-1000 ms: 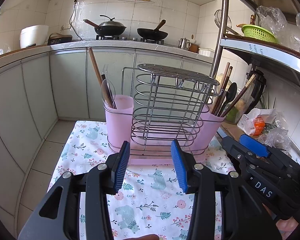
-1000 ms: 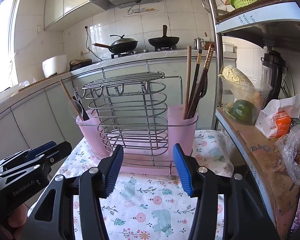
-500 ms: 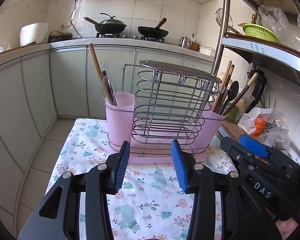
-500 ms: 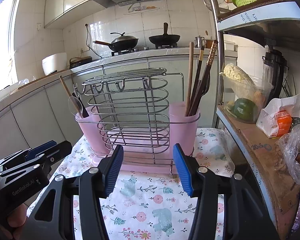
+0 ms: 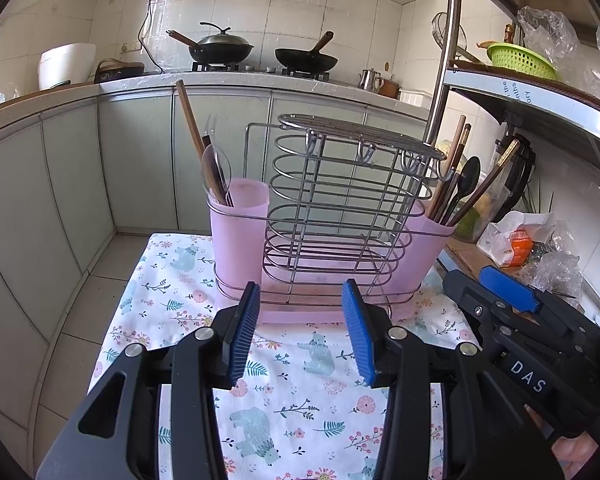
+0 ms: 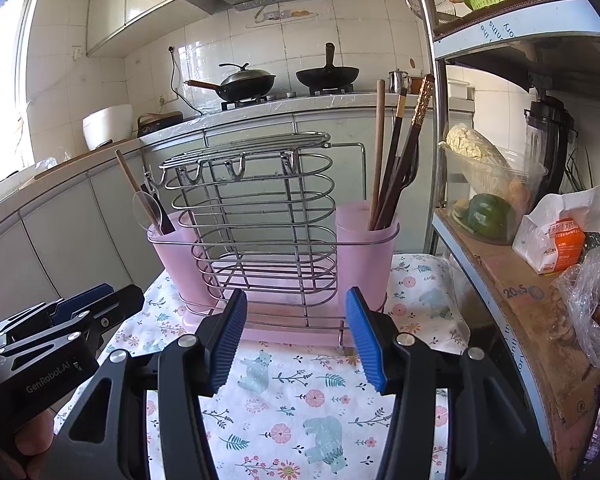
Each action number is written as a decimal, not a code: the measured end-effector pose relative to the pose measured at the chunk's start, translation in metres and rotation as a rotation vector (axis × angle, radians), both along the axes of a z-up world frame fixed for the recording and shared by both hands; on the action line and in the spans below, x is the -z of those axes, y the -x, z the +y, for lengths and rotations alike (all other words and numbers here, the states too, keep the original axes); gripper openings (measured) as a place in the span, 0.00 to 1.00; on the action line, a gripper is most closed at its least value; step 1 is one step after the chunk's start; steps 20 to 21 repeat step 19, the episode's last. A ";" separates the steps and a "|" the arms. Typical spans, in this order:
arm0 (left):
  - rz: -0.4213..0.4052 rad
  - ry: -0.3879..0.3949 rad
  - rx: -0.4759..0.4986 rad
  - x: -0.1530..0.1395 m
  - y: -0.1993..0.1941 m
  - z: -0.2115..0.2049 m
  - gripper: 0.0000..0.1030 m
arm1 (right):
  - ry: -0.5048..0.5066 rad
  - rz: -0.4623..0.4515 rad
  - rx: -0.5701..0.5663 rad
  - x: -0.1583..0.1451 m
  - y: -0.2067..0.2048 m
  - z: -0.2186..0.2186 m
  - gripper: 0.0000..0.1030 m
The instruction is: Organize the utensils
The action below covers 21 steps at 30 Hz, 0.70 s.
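Observation:
A wire utensil rack (image 5: 340, 200) with two pink cups stands on a floral cloth (image 5: 300, 380). The left cup (image 5: 240, 232) holds a clear spoon, a fork and a wooden chopstick. The right cup (image 5: 424, 240) holds chopsticks and a black spoon. The rack also shows in the right wrist view (image 6: 260, 220), with its left cup (image 6: 176, 256) and right cup (image 6: 366, 252). My left gripper (image 5: 300, 328) is open and empty in front of the rack. My right gripper (image 6: 296, 328) is open and empty, also in front of it.
A metal shelf unit (image 6: 500, 264) with a vegetable container and bags stands at the right. Kitchen cabinets and a counter (image 5: 140, 88) with woks lie behind. The cloth-covered surface drops to tiled floor (image 5: 80, 320) at the left.
Both grippers have shifted slightly; the rack sits a little higher in both views. Both stay open and empty.

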<state>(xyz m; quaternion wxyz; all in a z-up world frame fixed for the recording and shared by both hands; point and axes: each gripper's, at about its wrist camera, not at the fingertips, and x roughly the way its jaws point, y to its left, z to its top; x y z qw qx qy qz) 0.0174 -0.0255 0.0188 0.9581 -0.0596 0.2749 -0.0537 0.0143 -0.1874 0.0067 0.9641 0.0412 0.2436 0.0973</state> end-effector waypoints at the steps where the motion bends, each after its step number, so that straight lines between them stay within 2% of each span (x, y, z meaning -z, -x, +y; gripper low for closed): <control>1: 0.001 0.000 0.000 0.000 -0.001 0.000 0.42 | 0.000 0.001 0.000 0.000 0.000 0.000 0.49; 21: 0.061 0.012 0.005 0.011 -0.013 0.001 0.42 | 0.000 0.031 0.007 0.010 -0.009 -0.002 0.49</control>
